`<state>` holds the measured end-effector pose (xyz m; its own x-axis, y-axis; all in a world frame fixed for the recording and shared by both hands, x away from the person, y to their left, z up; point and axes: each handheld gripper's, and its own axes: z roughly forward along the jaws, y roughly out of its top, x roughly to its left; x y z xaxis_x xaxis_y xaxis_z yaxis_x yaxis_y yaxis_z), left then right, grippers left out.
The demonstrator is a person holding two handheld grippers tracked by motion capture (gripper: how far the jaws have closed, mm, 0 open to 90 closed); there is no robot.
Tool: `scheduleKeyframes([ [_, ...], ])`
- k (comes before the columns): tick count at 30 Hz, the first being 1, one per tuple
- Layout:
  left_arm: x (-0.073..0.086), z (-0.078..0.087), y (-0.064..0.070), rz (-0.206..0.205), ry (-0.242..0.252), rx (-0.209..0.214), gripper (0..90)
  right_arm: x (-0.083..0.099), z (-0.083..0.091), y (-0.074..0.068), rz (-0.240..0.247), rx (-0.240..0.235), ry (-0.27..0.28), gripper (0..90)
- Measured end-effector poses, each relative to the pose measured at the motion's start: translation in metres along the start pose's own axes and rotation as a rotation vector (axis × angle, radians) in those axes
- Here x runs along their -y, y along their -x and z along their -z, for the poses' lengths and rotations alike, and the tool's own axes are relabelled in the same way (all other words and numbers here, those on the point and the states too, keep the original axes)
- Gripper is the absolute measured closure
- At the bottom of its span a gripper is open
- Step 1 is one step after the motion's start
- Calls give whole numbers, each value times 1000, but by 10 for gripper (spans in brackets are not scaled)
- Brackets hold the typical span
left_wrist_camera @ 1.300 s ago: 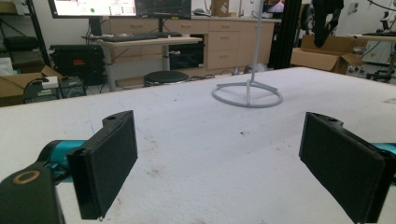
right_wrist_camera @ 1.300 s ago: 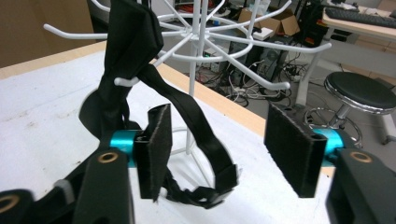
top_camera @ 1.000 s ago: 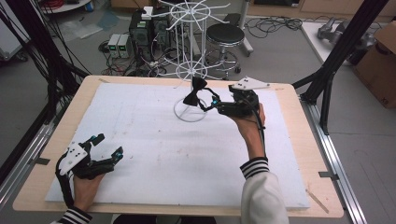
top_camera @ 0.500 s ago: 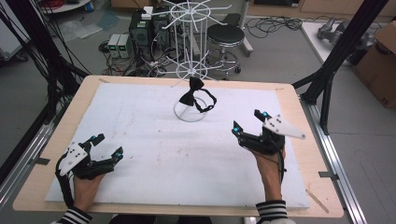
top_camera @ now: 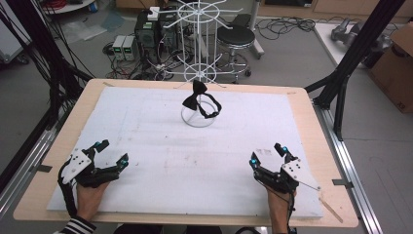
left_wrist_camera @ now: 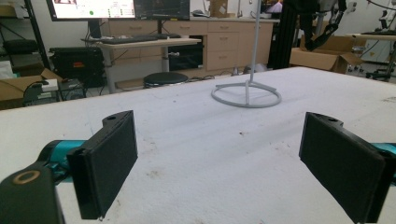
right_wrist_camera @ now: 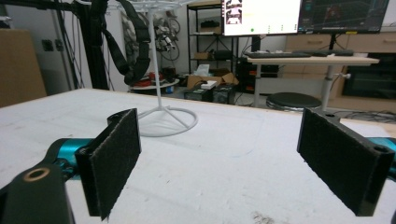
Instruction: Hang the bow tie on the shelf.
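A black bow tie (top_camera: 196, 96) with its strap hangs on the lowest ring of a white wire rack (top_camera: 199, 73) at the far middle of the table. In the right gripper view the bow tie (right_wrist_camera: 123, 42) hangs at the upper left beside the rack's pole (right_wrist_camera: 154, 60). My left gripper (top_camera: 113, 153) rests open at the near left, held by a hand in a striped sleeve. At the near right my right gripper (top_camera: 268, 155) is open too. Each gripper's jaws stand wide apart with nothing between them. The rack's ring base (left_wrist_camera: 246, 94) shows ahead in the left gripper view.
A white sheet (top_camera: 195, 151) covers most of the wooden table (top_camera: 321, 146). Black frame posts (top_camera: 350, 63) stand at the table's right and left. A stool (top_camera: 235, 36), cables and electronics boxes lie on the floor behind. A cardboard box (top_camera: 397, 63) sits far right.
My right gripper let go of the bow tie at the rack and drew back to the near right edge, now open. The tie stays hanging. The left gripper has not moved.
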<state>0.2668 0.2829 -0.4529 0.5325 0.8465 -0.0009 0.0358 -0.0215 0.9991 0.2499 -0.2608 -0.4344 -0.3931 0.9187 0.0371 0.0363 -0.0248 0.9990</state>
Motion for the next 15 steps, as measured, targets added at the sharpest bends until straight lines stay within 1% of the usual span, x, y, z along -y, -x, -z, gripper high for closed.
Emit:
scheduleKeyframes([
  [1,0,0,0,-1,0,0,117,3,-1,0,-7,-6,-6,125],
  [4,0,0,0,-1,-1,1,117,12,-2,-1,5,2,-21,123],
  [6,0,0,0,-2,-1,0,117,19,-3,-1,-2,9,-31,121],
  [7,0,0,0,-2,-1,0,117,19,-1,-1,0,14,-14,120],
  [8,0,0,0,-2,-1,0,117,19,0,-2,-7,18,-8,120],
  [9,0,0,0,-3,-1,0,117,20,0,-1,-2,21,-1,120],
  [12,0,0,0,0,-1,0,117,20,0,-3,6,18,-5,120],
  [14,0,0,0,-1,0,-1,117,20,0,-3,5,16,-5,120],
  [15,0,0,0,-1,0,-1,117,20,0,-2,13,15,-2,119],
])
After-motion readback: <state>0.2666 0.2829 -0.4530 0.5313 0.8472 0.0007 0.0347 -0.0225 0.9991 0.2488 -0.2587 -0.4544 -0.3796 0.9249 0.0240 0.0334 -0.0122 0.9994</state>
